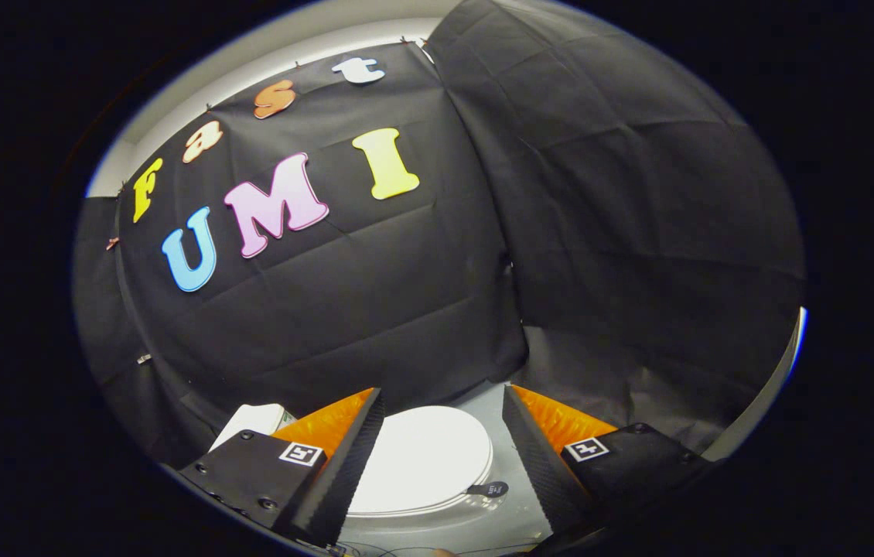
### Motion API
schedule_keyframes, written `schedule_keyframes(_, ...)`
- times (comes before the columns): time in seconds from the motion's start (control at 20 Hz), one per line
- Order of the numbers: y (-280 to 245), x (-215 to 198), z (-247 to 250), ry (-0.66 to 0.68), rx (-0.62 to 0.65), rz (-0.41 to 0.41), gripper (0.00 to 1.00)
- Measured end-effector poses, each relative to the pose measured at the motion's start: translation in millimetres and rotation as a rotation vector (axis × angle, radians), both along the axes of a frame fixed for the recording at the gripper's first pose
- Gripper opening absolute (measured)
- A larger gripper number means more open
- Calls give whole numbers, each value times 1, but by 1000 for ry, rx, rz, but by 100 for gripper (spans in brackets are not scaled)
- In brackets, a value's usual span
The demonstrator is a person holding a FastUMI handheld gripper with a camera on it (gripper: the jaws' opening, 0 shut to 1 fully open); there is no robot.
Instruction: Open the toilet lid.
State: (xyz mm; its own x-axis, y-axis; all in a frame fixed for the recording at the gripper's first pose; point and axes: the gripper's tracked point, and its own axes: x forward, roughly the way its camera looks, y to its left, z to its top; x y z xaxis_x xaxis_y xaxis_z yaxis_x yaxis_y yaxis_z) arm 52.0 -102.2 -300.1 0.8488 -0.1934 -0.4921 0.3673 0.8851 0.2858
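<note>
Between the two fingers, low in the frame's centre: one white, round, glossy plastic toilet lid [425, 456], lying flat and closed on its seat, seen from above and a little behind its front edge. Condition: down, not yet raised.

Item, tool [443, 402]: two-finger type, fingers spread wide, nothing held and nothing touched. Left finger sits at lower left of centre, right finger at lower right; the lid shows in the gap between them and just beyond their tips. Judged purpose of the wide spread and high stance: an approach posture, keeping the lid's rim in sight so the fingers can come down to its front edge.

Item, small dark oval tab [488, 489]: lies at the lid's right-hand rim, just inside the right finger. Likely a grip point or marker for lifting; its exact nature is too small to tell.

Item, pale grey floor or base surface [518, 503]: surrounds the lid on the right and lower centre of the frame.

Item, white boxy object [247, 422]: partly hidden behind the left finger at lower left, possibly the cistern or a fitting; cannot tell which.

Item, black creased cloth wall [599, 232]: fills the upper and middle frame behind the toilet, hung as the booth's backdrop.

Task status, by judgement: opening not begun; next move calls for lowering the tool to the lid's edge near the tab.
</note>
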Motion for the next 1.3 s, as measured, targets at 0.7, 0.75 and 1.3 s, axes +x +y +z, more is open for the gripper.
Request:
schedule_keyframes(0.7,-40,-31,-200,225,288,-156,98)
schedule_keyframes(0.75,-41,-32,-213,241,312,-161,98)
schedule_keyframes(1.3,-24,-53,-328,406,601,-202,96)
